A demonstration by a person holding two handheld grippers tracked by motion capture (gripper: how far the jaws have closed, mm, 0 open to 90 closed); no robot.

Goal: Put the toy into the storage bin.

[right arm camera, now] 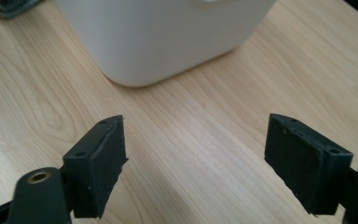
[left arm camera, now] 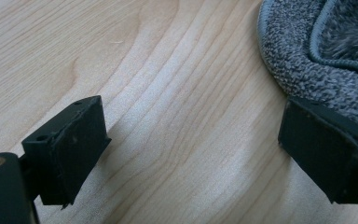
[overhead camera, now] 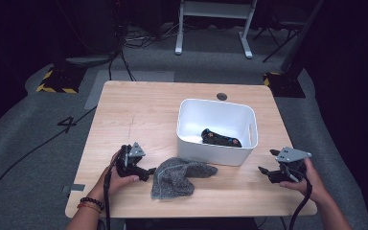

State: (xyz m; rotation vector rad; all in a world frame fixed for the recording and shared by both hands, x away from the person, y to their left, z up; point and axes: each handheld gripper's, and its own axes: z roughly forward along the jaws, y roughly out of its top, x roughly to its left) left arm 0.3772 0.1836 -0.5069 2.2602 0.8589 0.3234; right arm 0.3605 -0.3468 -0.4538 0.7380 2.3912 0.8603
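Observation:
A white plastic bin (overhead camera: 242, 154) stands right of the table's middle, with a black game controller (overhead camera: 220, 139) lying inside it. A grey knitted hat (overhead camera: 177, 176) lies crumpled on the wood in front of the bin's left corner. My left gripper (overhead camera: 149, 171) rests low on the table just left of the hat, open, with nothing between its jaws. In the left gripper view (left arm camera: 193, 154) the hat (left arm camera: 303, 56) lies beside the right jaw. My right gripper (overhead camera: 266, 173) sits right of the bin, open and empty. In the right gripper view (right arm camera: 196, 163) the bin's corner (right arm camera: 168, 37) stands just ahead.
The wooden table (overhead camera: 139, 110) has bare room on its left and far side. A round cable hole (overhead camera: 222, 96) sits at the far edge behind the bin. Beyond the table are cables, yellow-black floor markers (overhead camera: 57, 81) and a white desk frame (overhead camera: 215, 24).

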